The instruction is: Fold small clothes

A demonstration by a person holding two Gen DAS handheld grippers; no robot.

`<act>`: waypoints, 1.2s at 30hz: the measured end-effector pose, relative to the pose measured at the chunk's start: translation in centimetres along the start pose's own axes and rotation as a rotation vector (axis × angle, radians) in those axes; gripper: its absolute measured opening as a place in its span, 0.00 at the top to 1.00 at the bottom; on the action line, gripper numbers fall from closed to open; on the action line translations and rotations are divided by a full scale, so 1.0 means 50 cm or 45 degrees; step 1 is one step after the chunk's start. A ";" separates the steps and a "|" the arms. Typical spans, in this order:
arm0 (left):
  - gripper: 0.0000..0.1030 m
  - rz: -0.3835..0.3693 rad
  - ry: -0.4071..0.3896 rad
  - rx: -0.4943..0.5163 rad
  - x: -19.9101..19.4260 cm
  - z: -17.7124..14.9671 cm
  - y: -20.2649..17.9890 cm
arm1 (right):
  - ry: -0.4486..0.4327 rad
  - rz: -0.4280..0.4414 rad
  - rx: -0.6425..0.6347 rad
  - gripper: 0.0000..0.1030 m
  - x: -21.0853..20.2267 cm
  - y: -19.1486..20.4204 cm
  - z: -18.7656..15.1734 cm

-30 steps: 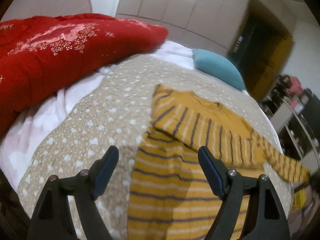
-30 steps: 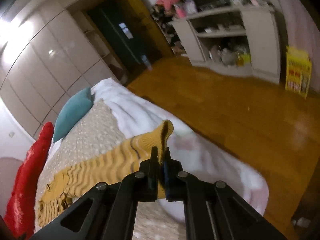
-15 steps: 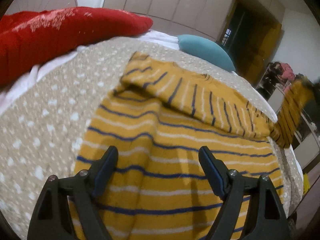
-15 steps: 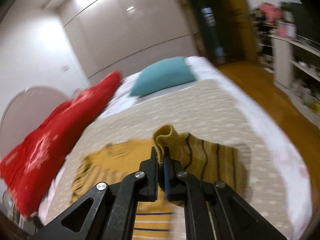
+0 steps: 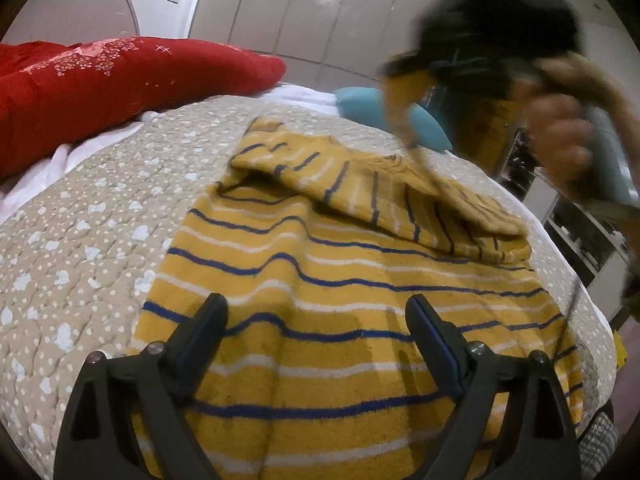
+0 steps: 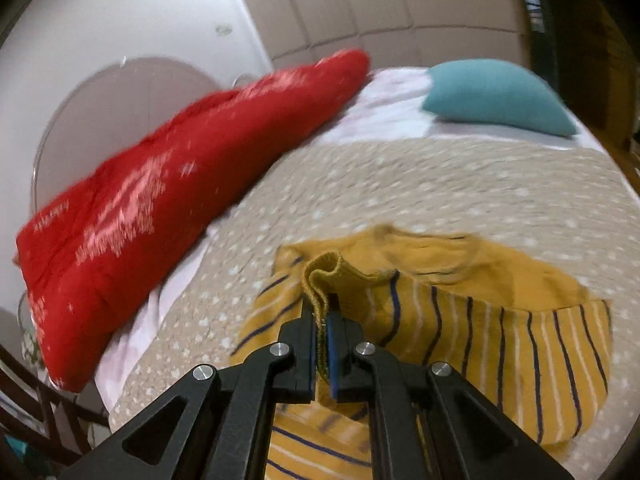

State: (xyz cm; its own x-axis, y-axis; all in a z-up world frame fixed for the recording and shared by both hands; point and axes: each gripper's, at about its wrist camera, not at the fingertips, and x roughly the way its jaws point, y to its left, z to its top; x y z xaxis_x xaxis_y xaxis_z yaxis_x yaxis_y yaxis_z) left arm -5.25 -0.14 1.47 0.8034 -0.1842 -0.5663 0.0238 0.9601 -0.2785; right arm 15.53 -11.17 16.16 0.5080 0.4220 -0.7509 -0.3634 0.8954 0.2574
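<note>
On the red quilt (image 6: 160, 200) the writing blurs; right claw (image 6: 324, 316) pinches the sweater cuff (image 6: 320, 276), left claw (image 5: 316, 332) opening, empty.

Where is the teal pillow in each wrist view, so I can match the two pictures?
Left wrist: teal pillow sits upper centre-right at the far end of the bed, partly hidden by the blurred right gripper and its sleeve cuff.
Right wrist: teal pillow lies upper right, fully visible on the white sheet.
Shared landmark: the red quilt, left of the pillow in both.

Red embroidered quilt (image 6: 168, 208) along spotted beige bedspread (image 5: 80, 216), teal pillow (image 6: 500, 96) on white sheet (image 6: 392, 100)
</note>
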 end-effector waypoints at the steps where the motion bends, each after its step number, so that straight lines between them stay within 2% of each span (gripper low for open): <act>1: 0.12 -0.003 0.002 0.002 0.001 0.001 0.000 | 0.024 -0.001 -0.007 0.95 0.014 0.005 0.000; 8: 0.11 -0.036 0.014 -0.008 0.000 0.002 0.006 | 0.241 -0.037 -0.047 0.95 0.212 0.056 -0.018; 17: 0.09 -0.036 0.024 0.000 0.005 0.004 0.008 | 0.361 0.036 -0.018 0.88 0.308 0.050 -0.045; 18: 0.09 -0.034 0.025 0.004 0.006 0.004 0.007 | 0.371 0.043 -0.018 0.87 0.314 0.051 -0.047; 21: 0.09 -0.028 0.024 0.012 0.008 0.003 0.003 | 0.400 0.113 0.009 0.73 0.324 0.057 -0.048; 23: 0.08 -0.027 0.020 0.017 0.007 0.002 0.001 | 0.417 0.168 0.024 0.72 0.320 0.065 -0.041; 25: 0.08 -0.025 0.017 0.021 0.007 0.000 -0.001 | 0.422 0.279 0.022 0.72 0.302 0.081 -0.031; 26: 0.08 -0.023 0.015 0.024 0.007 -0.001 0.000 | 0.406 0.328 0.018 0.67 0.284 0.088 -0.027; 28: 0.08 -0.016 0.011 0.034 0.008 -0.003 -0.001 | 0.374 0.345 -0.001 0.50 0.252 0.092 -0.026; 31: 0.08 -0.011 0.008 0.046 0.008 -0.006 -0.004 | 0.330 0.315 -0.010 0.45 0.188 0.059 -0.043; 36: 0.08 0.001 0.003 0.058 0.005 -0.011 -0.006 | 0.329 0.130 0.066 0.45 0.081 -0.098 -0.120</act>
State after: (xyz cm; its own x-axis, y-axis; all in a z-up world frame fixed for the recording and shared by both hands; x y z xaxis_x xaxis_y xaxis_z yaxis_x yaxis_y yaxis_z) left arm -5.39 -0.60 1.02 0.8020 -0.1838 -0.5684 0.0502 0.9689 -0.2425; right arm 14.65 -14.71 8.21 0.2525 0.4663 -0.8478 -0.3590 0.8588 0.3655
